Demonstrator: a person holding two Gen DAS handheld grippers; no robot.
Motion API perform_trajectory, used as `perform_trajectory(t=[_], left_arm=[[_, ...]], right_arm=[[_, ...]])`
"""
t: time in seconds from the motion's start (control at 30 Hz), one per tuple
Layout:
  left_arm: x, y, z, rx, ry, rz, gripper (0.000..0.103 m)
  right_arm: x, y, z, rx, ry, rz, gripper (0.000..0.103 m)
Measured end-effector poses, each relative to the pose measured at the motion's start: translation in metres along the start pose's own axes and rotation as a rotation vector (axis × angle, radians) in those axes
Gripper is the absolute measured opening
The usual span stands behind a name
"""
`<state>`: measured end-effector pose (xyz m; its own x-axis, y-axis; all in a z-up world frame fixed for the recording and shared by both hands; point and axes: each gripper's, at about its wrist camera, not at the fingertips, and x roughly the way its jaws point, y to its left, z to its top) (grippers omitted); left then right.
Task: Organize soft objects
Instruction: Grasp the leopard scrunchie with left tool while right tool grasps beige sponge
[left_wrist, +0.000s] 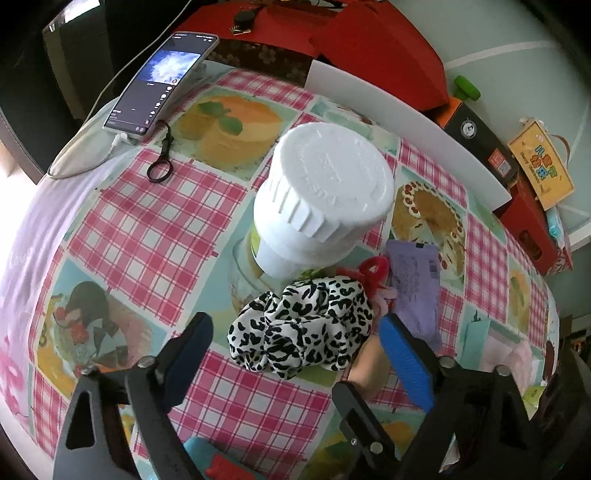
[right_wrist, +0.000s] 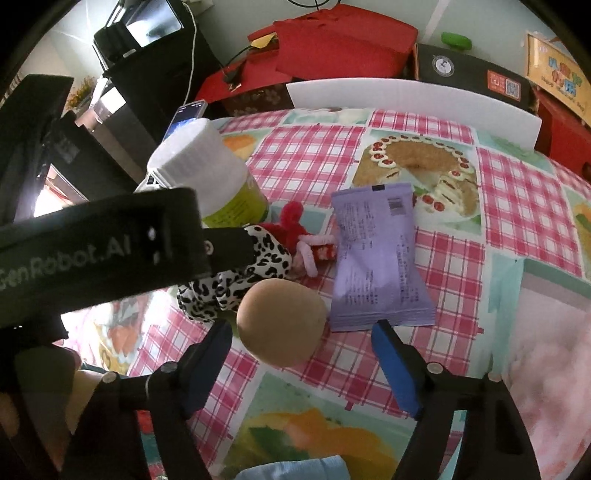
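A black-and-white leopard-print scrunchie (left_wrist: 301, 328) lies on the checked tablecloth (left_wrist: 147, 236) in front of a white-lidded jar (left_wrist: 325, 192). My left gripper (left_wrist: 295, 325) straddles it, open, blue pads just off the fabric on both sides. In the right wrist view a tan egg-shaped soft ball (right_wrist: 282, 321) sits between the fingers of my right gripper (right_wrist: 301, 328), which is open; the left pad is close to the ball, the right pad apart. The scrunchie (right_wrist: 229, 291) lies just behind the ball, partly hidden by the left gripper's black body (right_wrist: 110, 251).
A purple packet (right_wrist: 376, 258) and red and pink fuzzy pieces (right_wrist: 295, 225) lie beside the scrunchie. A phone (left_wrist: 159, 85) on a cable rests at the far left. A white board (left_wrist: 406, 122) and red boxes (left_wrist: 369, 44) line the back edge. Something pink and fluffy (right_wrist: 554, 350) sits at the right.
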<state>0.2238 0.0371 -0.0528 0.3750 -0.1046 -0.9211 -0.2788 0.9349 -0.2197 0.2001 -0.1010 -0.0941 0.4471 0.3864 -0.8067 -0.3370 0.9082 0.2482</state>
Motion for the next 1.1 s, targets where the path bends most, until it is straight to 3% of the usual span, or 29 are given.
perform_trajectory(t=[0.13, 0.27, 0.63, 1.1], left_arm=[[0.005, -0.006, -0.002, 0.015, 0.008, -0.003, 0.086], [0.011, -0.010, -0.002, 0.028, 0.024, -0.003, 0.063], [0.027, -0.030, -0.006, 0.105, 0.053, 0.051, 0.062], [0.037, -0.048, -0.014, 0.175, 0.051, 0.074, 0.036]], right_arm=[[0.001, 0.001, -0.001, -0.004, 0.001, 0.008, 0.064], [0.000, 0.000, -0.002, -0.002, 0.003, 0.016, 0.052], [-0.008, -0.008, -0.007, 0.018, 0.004, 0.003, 0.052], [-0.015, -0.012, -0.006, 0.040, 0.004, -0.017, 0.053]])
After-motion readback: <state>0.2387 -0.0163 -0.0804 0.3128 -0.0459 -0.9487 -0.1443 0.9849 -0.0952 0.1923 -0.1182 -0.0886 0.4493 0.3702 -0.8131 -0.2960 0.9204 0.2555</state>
